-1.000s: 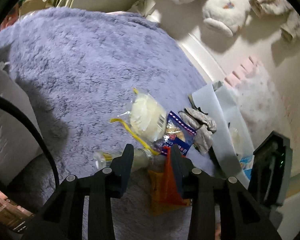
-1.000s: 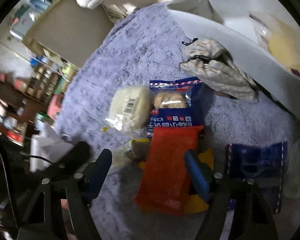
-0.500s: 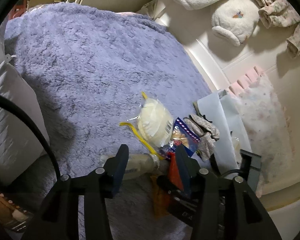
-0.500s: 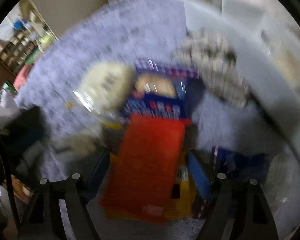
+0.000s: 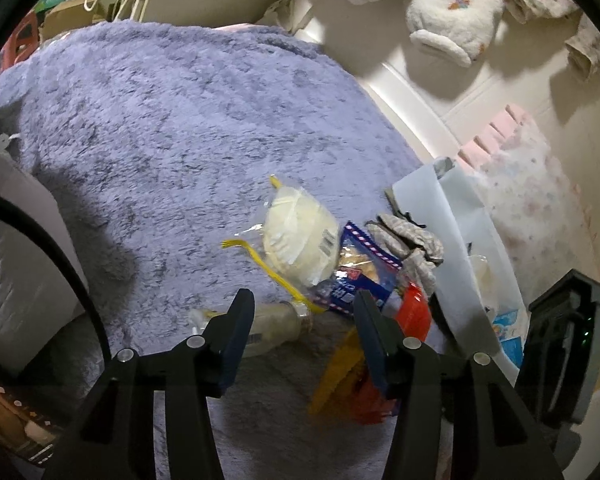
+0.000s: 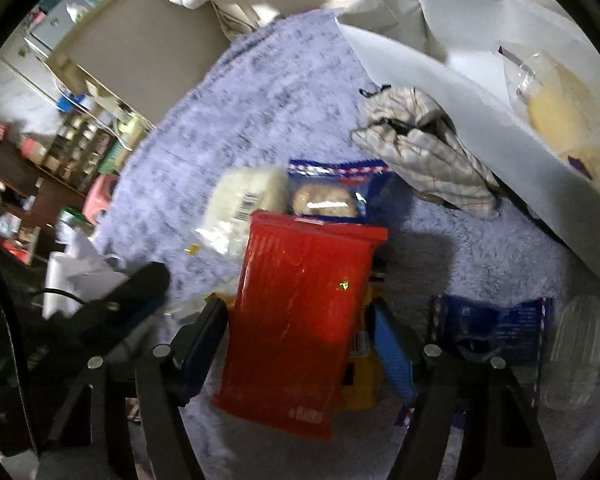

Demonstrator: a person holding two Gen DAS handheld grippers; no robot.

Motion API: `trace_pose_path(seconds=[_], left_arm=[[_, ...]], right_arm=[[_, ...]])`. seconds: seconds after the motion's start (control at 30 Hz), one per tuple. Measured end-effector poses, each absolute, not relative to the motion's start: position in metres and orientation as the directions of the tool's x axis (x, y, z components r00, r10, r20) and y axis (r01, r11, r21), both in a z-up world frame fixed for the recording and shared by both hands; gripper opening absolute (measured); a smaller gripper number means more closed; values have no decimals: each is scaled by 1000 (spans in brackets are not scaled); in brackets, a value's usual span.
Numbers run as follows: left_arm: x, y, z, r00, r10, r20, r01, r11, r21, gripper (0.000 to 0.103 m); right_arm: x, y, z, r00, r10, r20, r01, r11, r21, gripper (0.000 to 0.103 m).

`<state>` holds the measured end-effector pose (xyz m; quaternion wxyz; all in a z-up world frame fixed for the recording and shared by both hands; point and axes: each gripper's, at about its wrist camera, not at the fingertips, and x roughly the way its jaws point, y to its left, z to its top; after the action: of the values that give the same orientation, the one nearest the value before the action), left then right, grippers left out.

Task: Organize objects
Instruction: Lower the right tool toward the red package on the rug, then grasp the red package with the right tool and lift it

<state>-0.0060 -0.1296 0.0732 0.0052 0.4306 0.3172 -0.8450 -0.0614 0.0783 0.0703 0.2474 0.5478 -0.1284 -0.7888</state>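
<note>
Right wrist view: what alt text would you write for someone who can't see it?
A flat red plastic packet lies between the two closing fingers of the right tool, on top of a yellow packet, above a fluffy lilac blanket. Behind it sit a blue biscuit wrapper, a pale bagged bun and a checked cloth.

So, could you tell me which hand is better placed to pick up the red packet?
Right. The right tool already straddles the red packet, jaws closing. The left tool is opening beside it, over a bottle.
</note>
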Motion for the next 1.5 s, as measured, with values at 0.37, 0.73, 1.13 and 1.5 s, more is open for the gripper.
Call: trace_pose_path(seconds=[0.37,0.73,1.13,1.5], left_arm=[[-8,-94,95,-663,254,-704,150,-877,-457,50],[-15,-68,94,-632,253,-732,86,-917,-390,50],[-10,-101,86,-647,221,-730,221,-862,-457,50],[-14,-103,74,-602,208,-771,250,-868,-429,48]], right_arm=[[-63,113,115,-390,-618,-683,241,-784,572,18],[-69,123,109,-383,-605,-698,219,-794,567,18],[-77,83,63,-203,-481,-853,292,-861,416,63],[-59,46,41,-82,-385,-919,446,-839,312,63]])
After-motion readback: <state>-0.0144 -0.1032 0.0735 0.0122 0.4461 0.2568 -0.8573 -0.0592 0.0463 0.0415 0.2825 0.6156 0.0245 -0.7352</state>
